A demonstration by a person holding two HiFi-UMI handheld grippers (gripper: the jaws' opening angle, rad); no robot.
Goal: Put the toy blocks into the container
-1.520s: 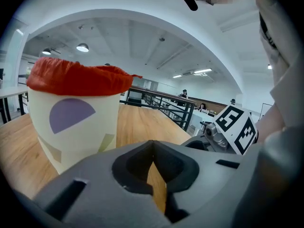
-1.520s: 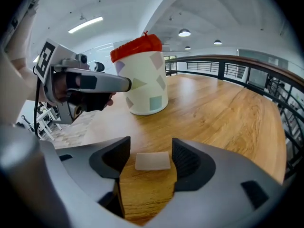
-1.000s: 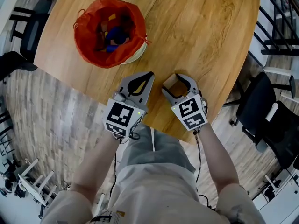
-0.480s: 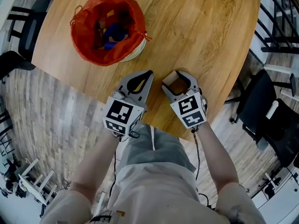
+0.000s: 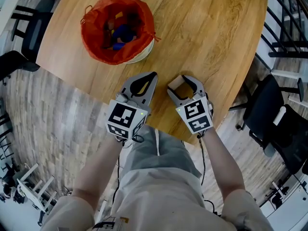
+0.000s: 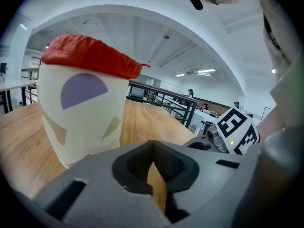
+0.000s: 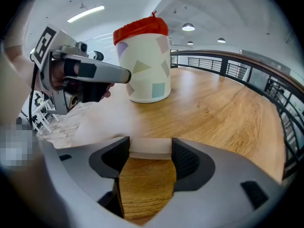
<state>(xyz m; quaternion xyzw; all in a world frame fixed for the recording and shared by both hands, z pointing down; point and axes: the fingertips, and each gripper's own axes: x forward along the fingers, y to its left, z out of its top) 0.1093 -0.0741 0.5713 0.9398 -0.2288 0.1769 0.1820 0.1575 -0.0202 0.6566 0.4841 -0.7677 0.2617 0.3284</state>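
Pale wood block is pinched in the right gripper: jaws part-open, closed only as far as the block's width, pads flat on its two sides, block sitting right at the tips w/ bare table showing beneath it in the right gripper view. Left gripper has jaws together, just a thin slit of wood grain between them, nothing held; it sits just beside the right one near the table's front edge. Container is a cream tub w/ coloured shapes on its wall and a red fabric liner folded over the rim. It stands well apart from both grippers, toward the far left of the table, upright, mouth open. Inside I can see a blue piece and a few others, so I'd judge the job well along and no loose blocks show on the tabletop. Step in hand, as I read it: carry phase, block grabbed but not yet delivered. Next move needs a lift clear of the table, a swing fwd and left across the left gripper's side, enough height to clear the liner's rim, then release over the centre of the opening. Grip is only at the tips, so I'd go steady to avoid it slipping out.
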